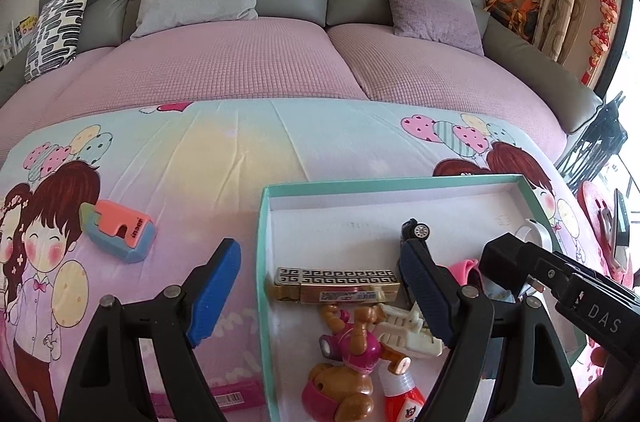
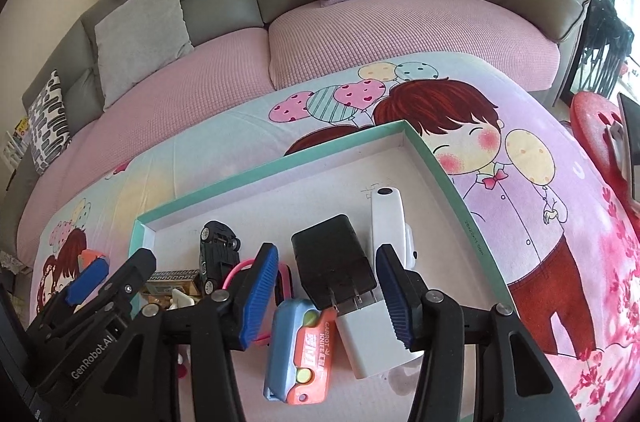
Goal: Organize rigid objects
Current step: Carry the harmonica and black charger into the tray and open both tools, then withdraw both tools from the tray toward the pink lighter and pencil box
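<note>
While our left gripper hangs with its jaws wide and empty, straddling the left wall of the teal box, we see a gold lighter and a toy figure inside — an orange-and-blue utility knife lies outside on the cartoon sheet. From the right wrist, our right gripper stands part open around a black charger and a white charger — pads clear of both.

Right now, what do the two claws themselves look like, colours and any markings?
Both are black plastic. The left claw has angular black arms with round silver pivot bolts and ribbed blue pads on its fingers. The right claw is built the same, with blue ribbed pads. White lettering reads "GenRobot.AI" on the left body in the right wrist view, and "DAS" on the right body in the left wrist view.
</note>
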`<control>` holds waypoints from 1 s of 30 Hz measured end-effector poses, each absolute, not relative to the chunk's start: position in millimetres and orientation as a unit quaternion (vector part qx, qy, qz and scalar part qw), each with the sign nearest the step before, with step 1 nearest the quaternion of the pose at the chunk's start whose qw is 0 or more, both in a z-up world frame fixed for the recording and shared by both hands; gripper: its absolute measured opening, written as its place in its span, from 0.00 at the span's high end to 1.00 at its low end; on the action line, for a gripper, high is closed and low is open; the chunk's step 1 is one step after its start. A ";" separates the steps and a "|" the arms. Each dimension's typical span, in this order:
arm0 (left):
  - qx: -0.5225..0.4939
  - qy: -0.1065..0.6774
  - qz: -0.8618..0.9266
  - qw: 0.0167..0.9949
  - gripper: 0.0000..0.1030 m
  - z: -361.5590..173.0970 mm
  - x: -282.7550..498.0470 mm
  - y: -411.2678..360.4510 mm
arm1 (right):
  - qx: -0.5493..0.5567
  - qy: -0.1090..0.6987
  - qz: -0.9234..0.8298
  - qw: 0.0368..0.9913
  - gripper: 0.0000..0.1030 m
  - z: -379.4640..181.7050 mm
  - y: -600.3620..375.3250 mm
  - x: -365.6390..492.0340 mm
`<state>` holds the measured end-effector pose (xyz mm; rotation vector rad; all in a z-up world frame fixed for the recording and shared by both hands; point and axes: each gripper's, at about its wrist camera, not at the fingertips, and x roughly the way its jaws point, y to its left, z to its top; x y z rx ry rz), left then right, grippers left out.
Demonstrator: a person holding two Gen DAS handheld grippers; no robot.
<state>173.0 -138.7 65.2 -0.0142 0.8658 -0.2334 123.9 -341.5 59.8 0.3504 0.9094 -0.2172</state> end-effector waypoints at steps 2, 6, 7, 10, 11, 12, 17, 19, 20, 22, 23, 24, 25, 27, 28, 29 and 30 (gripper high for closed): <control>-0.005 0.422 -0.094 0.902 0.19 65.3 173.5 -130.9 | 0.164 0.435 -0.104 0.879 0.33 60.5 -339.7 124.3; 0.002 0.431 -0.050 0.901 0.05 63.0 174.1 -113.6 | 0.153 0.434 -0.098 0.882 0.22 61.2 -334.2 125.7; 0.002 0.432 -0.041 0.901 0.04 62.4 173.9 -109.3 | 0.151 0.435 -0.096 0.883 0.20 60.7 -332.7 126.4; -0.007 0.439 -0.026 0.898 0.04 60.0 174.0 -96.5 | 0.141 0.436 -0.092 0.884 0.04 59.5 -327.1 128.3; -0.010 0.438 -0.022 0.899 0.04 59.7 173.7 -92.6 | 0.138 0.435 -0.091 0.885 0.01 59.6 -325.3 128.7; -0.013 0.436 -0.018 0.900 0.04 60.1 173.2 -89.2 | 0.135 0.434 -0.090 0.886 0.01 59.9 -323.6 128.8; -0.029 0.429 -0.003 0.903 0.02 63.2 170.6 -72.8 | 0.122 0.433 -0.086 0.889 0.00 61.5 -314.3 130.4; -0.032 0.429 0.005 0.903 0.01 64.4 169.1 -66.0 | 0.116 0.434 -0.084 0.890 0.00 61.6 -310.2 131.3; -0.032 0.429 0.010 0.903 0.01 65.0 168.2 -62.0 | 0.113 0.434 -0.083 0.890 0.00 62.0 -307.5 131.4; -0.032 0.429 0.022 0.903 0.01 66.5 166.5 -52.9 | 0.104 0.435 -0.080 0.891 0.00 62.6 -301.4 132.7; -0.031 0.429 0.028 0.902 0.01 67.1 165.5 -48.1 | 0.101 0.435 -0.078 0.891 0.00 63.2 -298.1 133.3; -0.031 0.431 0.034 0.901 0.01 67.4 164.5 -43.4 | 0.100 0.434 -0.074 0.892 0.00 63.8 -294.8 134.1; -0.029 0.433 0.039 0.900 0.01 67.3 163.1 -38.9 | 0.098 0.434 -0.069 0.893 0.00 64.6 -291.1 134.6; -0.028 0.441 0.045 0.896 0.01 65.2 159.8 -30.9 | 0.095 0.433 -0.058 0.894 0.00 66.2 -282.7 135.4; -0.028 0.446 0.047 0.893 0.01 63.2 158.5 -27.4 | 0.092 0.434 -0.051 0.895 0.00 66.6 -277.6 135.8; -0.028 0.453 0.048 0.890 0.01 60.7 157.2 -24.4 | 0.091 0.433 -0.044 0.896 0.00 66.8 -272.6 136.2; -0.029 0.459 0.048 0.886 0.01 57.8 155.9 -22.0 | 0.092 0.433 -0.036 0.896 0.00 66.7 -267.7 136.7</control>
